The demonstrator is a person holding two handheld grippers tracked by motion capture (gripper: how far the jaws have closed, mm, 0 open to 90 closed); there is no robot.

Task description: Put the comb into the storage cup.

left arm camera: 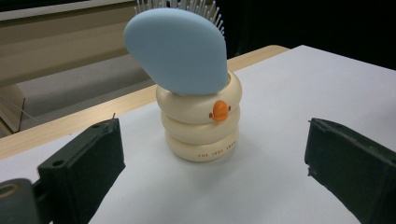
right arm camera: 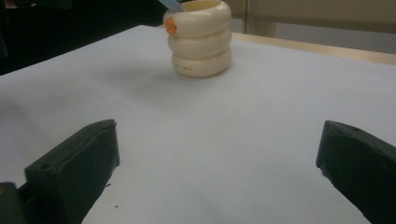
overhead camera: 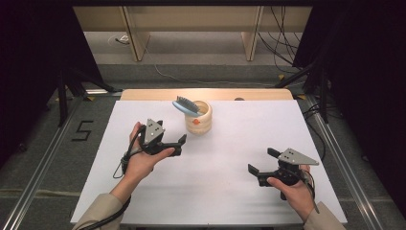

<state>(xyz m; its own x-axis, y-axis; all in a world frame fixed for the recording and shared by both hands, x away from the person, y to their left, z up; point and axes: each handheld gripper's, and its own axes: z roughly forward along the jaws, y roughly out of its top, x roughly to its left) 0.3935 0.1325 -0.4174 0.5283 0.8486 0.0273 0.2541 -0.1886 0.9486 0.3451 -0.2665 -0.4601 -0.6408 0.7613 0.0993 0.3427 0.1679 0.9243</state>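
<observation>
A cream ribbed cup with an orange beak mark stands upright near the back middle of the white table. A light blue hairbrush sticks out of the cup, head up, leaning left. In the left gripper view the cup and the brush head stand straight ahead, a short way beyond the jaws. My left gripper is open, just left of the cup, holding nothing. My right gripper is open at the front right, far from the cup.
A wooden strip runs along the table's far edge. Beyond it are wooden furniture legs and cables on the floor. Dark stands flank both sides. A "5" mark is on the floor at left.
</observation>
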